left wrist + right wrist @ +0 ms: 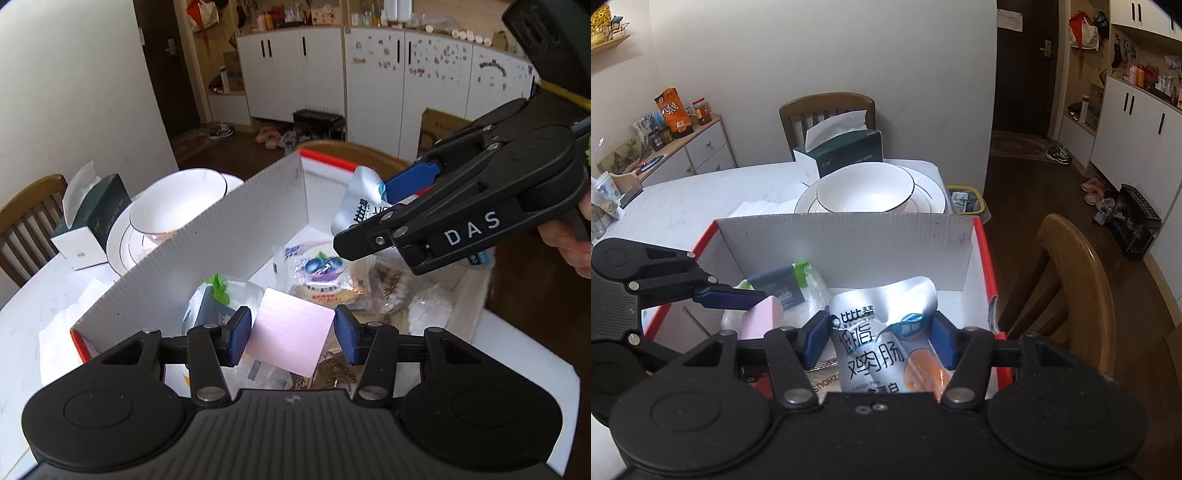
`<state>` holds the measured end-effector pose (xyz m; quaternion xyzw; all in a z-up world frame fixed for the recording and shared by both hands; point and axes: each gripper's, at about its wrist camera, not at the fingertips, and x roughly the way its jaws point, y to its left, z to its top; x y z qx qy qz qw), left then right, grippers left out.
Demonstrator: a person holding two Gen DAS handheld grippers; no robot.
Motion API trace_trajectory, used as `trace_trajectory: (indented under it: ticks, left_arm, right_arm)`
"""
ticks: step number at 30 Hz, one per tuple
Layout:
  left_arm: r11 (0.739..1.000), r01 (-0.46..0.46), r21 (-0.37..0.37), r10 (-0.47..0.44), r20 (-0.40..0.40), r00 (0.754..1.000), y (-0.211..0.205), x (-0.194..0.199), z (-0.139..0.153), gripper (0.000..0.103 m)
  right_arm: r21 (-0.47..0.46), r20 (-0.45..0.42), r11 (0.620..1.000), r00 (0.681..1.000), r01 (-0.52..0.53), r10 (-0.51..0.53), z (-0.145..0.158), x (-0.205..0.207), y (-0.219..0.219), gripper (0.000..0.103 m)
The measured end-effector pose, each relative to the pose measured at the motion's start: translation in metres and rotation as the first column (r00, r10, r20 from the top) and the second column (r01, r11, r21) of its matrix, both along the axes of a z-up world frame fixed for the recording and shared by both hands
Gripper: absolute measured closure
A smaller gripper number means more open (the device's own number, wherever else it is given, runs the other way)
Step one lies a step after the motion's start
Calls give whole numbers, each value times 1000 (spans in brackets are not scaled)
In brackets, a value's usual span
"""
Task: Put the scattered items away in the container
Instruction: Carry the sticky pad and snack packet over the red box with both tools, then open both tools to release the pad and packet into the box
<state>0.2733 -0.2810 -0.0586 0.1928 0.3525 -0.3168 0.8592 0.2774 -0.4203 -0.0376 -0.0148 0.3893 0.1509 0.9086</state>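
Both grippers over the box, each holding an item.

Left gripper (293,335) pads clamped on a pink card (290,330), held tilted above the box (207,243) contents. Right gripper (880,341) closed on a silver pouch (886,332), pouch upright over the box's right side, bottom end hidden behind the gripper body. Inside box: blueberry packet (317,269), green-capped wrapped item (798,284), other clear bags, contents unclear. Box sits on white table (701,192); bowl (864,192) on plates just behind it, tissue box (842,151) further back.
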Motion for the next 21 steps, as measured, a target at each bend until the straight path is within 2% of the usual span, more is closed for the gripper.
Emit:
trace_trajectory:
  ticks: [7,13,21]
  left_arm:
    - [1000,2,27,-2,-18,1000,-8,10,-8,56]
    - [998,15,55,-13,-34,999,-12,15,-13,56]
    - [989,78,123,-65,-107,992,-24,19,-22,56]
  right_arm:
    - [25,-11,999,1000,22,-22,-8,15,-5,46]
    - [-25,-28,999,999,-29,29,-21,3,2,46]
    - [-29,-28,998,998,-50,49,-23,1,5,44]
